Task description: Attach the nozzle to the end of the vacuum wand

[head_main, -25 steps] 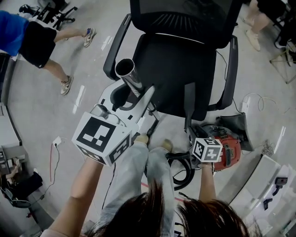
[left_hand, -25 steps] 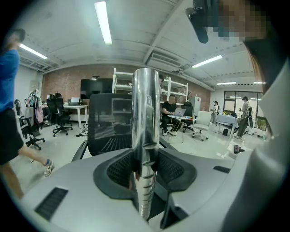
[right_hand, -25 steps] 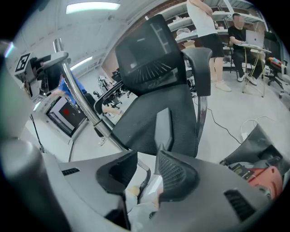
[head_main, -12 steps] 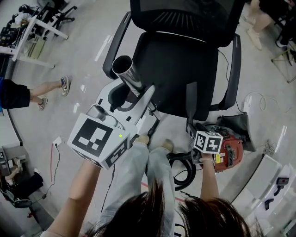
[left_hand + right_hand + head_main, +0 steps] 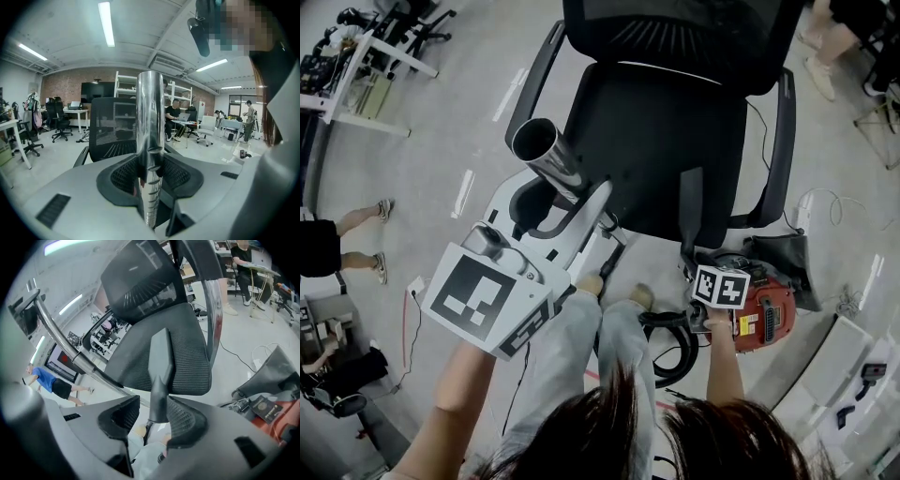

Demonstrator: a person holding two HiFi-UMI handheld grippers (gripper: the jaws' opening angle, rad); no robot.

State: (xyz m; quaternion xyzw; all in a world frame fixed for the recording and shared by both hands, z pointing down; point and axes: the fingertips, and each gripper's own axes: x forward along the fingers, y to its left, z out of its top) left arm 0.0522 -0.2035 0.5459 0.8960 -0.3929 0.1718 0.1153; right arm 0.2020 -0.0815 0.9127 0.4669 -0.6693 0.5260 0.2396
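In front of the black mesh office chair (image 5: pixel 666 141), the left gripper (image 5: pixel 149 187) is clamped on the shiny chrome vacuum wand tube (image 5: pixel 150 117), whose open end points up and away. The right gripper (image 5: pixel 154 420), low beside the red vacuum body (image 5: pixel 764 314), has just been opening its jaws. They are now spread wide, and the dark grey flat nozzle (image 5: pixel 159 366) stands between them, seemingly touching only one pad.
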